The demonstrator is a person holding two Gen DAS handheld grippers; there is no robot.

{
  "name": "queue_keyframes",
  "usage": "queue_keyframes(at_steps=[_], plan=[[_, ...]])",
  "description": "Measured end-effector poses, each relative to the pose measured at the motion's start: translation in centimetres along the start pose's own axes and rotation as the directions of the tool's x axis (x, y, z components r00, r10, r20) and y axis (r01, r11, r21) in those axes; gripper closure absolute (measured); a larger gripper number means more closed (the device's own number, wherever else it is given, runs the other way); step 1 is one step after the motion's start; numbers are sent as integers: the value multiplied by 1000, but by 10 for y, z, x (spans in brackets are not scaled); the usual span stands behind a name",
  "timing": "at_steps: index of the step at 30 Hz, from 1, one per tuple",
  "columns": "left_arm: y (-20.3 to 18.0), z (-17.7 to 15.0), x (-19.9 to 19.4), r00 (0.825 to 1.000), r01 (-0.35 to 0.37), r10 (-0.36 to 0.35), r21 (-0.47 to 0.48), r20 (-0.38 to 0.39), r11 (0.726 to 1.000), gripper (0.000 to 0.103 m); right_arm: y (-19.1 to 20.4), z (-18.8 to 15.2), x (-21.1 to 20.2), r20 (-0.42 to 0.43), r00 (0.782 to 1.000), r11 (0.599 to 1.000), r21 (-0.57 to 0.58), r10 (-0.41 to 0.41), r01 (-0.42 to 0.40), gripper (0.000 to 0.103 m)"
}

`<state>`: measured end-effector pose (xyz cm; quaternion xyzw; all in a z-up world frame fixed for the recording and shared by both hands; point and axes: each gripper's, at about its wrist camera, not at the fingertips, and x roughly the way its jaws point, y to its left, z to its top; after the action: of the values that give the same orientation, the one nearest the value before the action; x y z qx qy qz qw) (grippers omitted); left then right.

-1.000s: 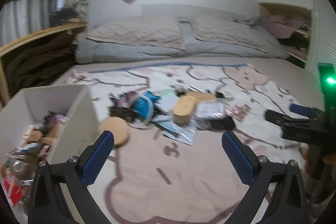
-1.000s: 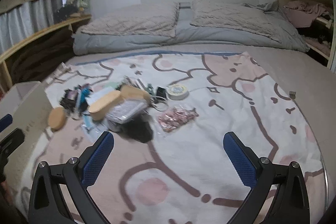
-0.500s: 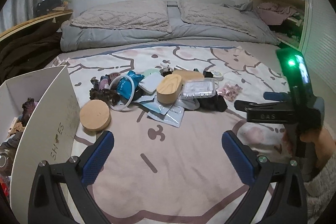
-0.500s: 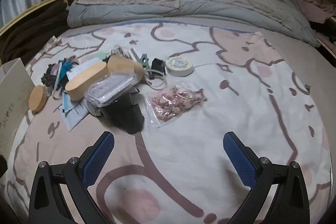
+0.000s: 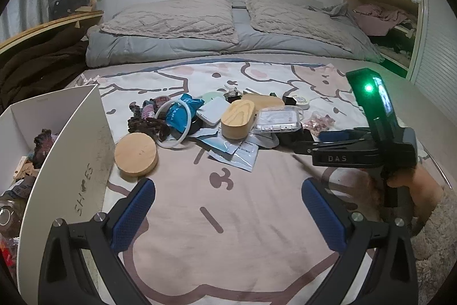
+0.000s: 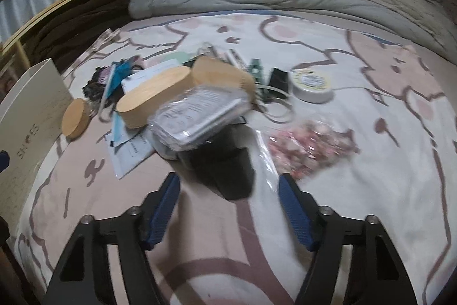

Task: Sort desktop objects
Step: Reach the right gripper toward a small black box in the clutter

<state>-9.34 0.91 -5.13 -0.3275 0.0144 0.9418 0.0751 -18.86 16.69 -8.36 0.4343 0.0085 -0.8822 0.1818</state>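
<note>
a black pouch (image 6: 225, 162), soft and wedge-shaped, lies on the cartoon blanket (image 6: 357, 205), long axis toward the right gripper (image 6: 228, 190), whose empty jaws are closing. left gripper (image 5: 228, 190) gapes wide.

You get dim, even indoor light; right wrist view motion-blurred, fisheye bends edges, black vignette at 10 o'clock.

A box (image 5: 71, 150) stands left of the clutter (image 5: 228, 122); a disc (image 5: 136, 154) lies between. A bag (image 6: 308, 145) lies right; pillows (image 5: 171, 19) behind.
</note>
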Motion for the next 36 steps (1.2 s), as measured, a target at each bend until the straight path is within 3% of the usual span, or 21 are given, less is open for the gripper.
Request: queue_keyframes(at_steps=[3,9,12,24,29,32,36], plan=[[4,1,-1,1000,-2,2,-10,1,1000,0,2,6,6,0,999,999,-10,38,-38,42],[9,3,-2,1000,0,0,-32,9,999,0,8,13,20,-11,998,997,-50,60,-61,43],[11,3,-2,1000,4,-3,-41,8,999,0,12,15,19,4,995,992,-75,102,-101,52],[11,4,-4,1000,13,-13,-42,14,999,0,53,10,3,13,977,953,-223,215,-207,53],[13,4,-7,1000,20,-19,-50,20,999,0,59,8,-8,-34,937,919,-185,348,-348,53],[14,5,-9,999,25,-24,-56,25,998,0,65,6,-19,-20,950,927,-214,311,-308,53],[16,6,-12,999,30,-28,-62,36,998,0,50,13,-32,52,957,947,-168,284,-272,53]])
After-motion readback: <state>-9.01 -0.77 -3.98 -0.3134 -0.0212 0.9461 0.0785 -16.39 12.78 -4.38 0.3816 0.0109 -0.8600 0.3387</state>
